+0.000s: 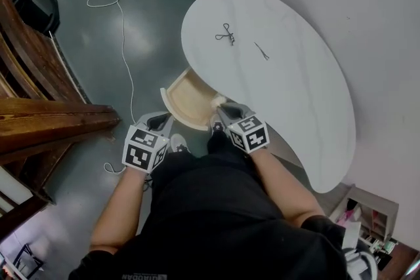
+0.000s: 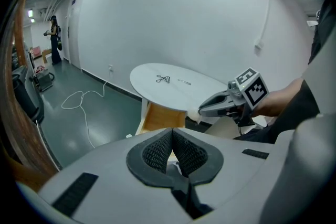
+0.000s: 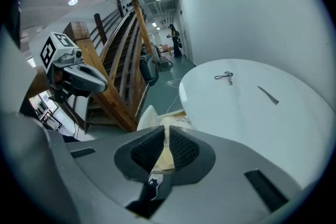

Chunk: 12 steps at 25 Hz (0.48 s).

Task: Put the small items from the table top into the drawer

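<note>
Holding record, right gripper: jaws pressed nearly together on a pale item. It is cream-coloured and thin, and its kind is not clear. Position: over the right end of the open drawer, just beside the edge of the table.

Left gripper: jaws closed on each other, nothing between them. It is held near the drawer's left end, idle.

Drawer: stands open under the table, wooden floor showing. No contents can be made out.

On the table, well apart from both grippers:
- a black clip, wire handles splayed
- near it, a thin dark pin, lying flat

Step in hand, as judged: releasing the pale item into the drawer.

Advice:
- Bring the jaw tips inside the rim and low over the wood before parting them, since so light a piece may drift or cling to a pad.
- Part the jaws fully, then lift straight up.
- Keep the left gripper out of the opening.

Outstanding: clip and pin. The pin lies flat on a smooth top and is likely the awkward one. Approach it steeply, with the tips set across its length.
</note>
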Tool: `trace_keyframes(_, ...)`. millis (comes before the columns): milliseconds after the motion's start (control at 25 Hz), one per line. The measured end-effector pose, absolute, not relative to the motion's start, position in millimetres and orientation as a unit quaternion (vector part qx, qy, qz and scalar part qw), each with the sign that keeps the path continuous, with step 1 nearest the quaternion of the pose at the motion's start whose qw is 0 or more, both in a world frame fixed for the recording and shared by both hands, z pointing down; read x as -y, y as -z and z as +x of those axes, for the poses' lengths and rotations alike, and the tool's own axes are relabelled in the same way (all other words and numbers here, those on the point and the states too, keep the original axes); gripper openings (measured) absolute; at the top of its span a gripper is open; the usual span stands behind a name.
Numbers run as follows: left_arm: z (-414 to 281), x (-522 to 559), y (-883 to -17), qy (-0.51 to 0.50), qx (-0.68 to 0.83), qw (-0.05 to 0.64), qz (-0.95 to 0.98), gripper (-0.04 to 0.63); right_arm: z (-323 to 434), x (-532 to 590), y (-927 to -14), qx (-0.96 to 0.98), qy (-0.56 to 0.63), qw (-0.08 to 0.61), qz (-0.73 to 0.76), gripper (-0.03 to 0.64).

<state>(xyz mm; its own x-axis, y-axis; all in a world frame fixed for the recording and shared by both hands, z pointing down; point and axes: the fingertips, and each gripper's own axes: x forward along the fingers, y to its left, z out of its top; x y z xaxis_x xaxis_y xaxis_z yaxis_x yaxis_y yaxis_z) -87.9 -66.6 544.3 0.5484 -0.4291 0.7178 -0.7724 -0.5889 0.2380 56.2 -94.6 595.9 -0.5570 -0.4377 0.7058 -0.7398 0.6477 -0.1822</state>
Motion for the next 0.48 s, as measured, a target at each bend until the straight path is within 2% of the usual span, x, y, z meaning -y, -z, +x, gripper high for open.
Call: trace_keyframes(480, -129.1, 66.8, -557.5, -0.283, 0.421, 0.314, 0.803, 0.015, 1.0, 86.1, -660.7, 0.853, -0.202, 0.422, 0.233, 0.032)
